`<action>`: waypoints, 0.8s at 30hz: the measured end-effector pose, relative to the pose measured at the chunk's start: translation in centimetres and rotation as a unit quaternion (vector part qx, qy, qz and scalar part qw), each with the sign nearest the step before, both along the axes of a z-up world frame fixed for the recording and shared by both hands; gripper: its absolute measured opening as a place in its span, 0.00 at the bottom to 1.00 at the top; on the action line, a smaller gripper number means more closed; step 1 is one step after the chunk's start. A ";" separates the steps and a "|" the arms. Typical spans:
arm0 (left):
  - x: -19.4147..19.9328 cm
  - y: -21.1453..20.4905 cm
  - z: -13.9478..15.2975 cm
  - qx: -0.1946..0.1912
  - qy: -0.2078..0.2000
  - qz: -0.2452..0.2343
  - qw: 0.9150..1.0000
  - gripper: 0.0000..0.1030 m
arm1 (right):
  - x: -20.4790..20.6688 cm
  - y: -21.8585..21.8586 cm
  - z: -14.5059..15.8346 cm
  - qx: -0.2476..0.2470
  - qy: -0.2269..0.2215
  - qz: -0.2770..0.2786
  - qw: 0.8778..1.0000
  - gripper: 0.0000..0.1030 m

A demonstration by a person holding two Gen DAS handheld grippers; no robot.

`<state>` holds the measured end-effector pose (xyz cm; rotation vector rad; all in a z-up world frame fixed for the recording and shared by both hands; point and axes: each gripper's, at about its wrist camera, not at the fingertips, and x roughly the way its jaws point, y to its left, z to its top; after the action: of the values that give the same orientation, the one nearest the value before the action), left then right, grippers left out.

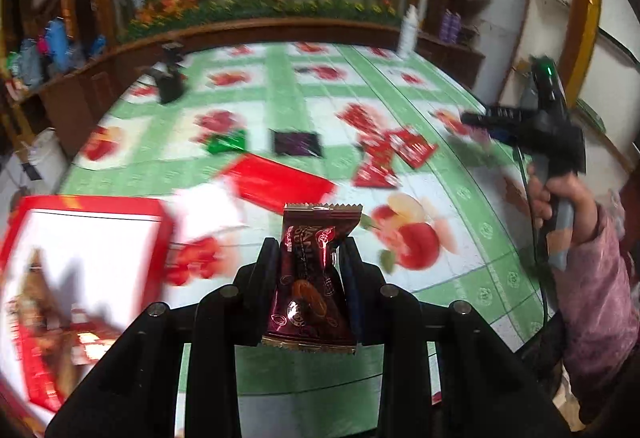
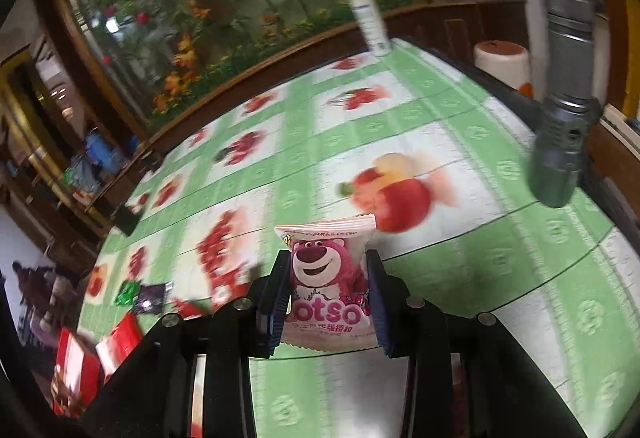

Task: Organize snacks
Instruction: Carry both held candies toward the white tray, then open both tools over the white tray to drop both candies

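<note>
My left gripper (image 1: 310,250) is shut on a dark maroon snack packet (image 1: 314,278), held above the table. A red-rimmed box (image 1: 86,238) with snacks inside lies at the lower left. Red sachets (image 1: 384,154), a purple packet (image 1: 297,143), a green packet (image 1: 227,143) and a red packet (image 1: 278,180) lie on the tablecloth beyond. My right gripper (image 2: 328,270) is shut on a white and pink Lotso bear packet (image 2: 330,286), held above the table. The right gripper also shows in the left wrist view (image 1: 466,117), at the right.
The table has a green and white fruit-print cloth (image 2: 440,238). A white bottle (image 2: 370,18) stands at the far edge. A black device (image 1: 170,76) stands at the far left. A grey tool (image 2: 560,142) hangs at the right. A wooden ledge with flowers runs behind.
</note>
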<state>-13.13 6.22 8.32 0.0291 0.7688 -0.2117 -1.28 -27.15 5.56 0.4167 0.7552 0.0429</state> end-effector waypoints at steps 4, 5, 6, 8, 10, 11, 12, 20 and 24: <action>-1.5 4.0 2.1 0.008 -0.037 0.052 0.998 0.28 | -0.9 3.4 1.0 -0.001 -0.041 0.039 0.998 0.36; -2.0 5.5 2.7 0.009 -0.046 0.072 0.996 0.28 | -1.2 4.4 1.3 -0.001 -0.052 0.051 0.997 0.36; -2.3 6.5 3.0 0.008 -0.050 0.085 0.995 0.28 | -1.3 5.2 1.4 0.002 -0.060 0.062 0.996 0.36; -2.9 8.6 3.4 0.011 -0.055 0.112 0.992 0.28 | -1.7 7.4 1.8 0.011 -0.075 0.090 0.993 0.36; -3.5 10.2 3.4 0.022 -0.061 0.136 0.989 0.28 | -2.1 9.7 2.0 0.015 -0.086 0.115 0.990 0.36; -3.9 10.8 3.3 0.029 -0.063 0.144 0.987 0.28 | -2.3 10.6 2.1 0.016 -0.088 0.126 0.988 0.36; -4.3 11.5 3.2 0.038 -0.066 0.153 0.985 0.28 | -2.5 12.2 2.1 0.016 -0.091 0.143 0.985 0.36; -6.7 15.9 3.1 0.076 -0.056 0.187 0.978 0.28 | -5.0 24.3 2.1 0.035 -0.096 0.274 0.956 0.35; -8.1 18.7 3.7 0.083 -0.061 0.207 0.973 0.28 | -6.8 30.4 2.5 0.058 -0.096 0.345 0.932 0.35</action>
<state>-21.26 24.96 12.05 0.0391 0.6515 0.2493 -8.06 3.22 8.11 0.2362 0.6750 0.7840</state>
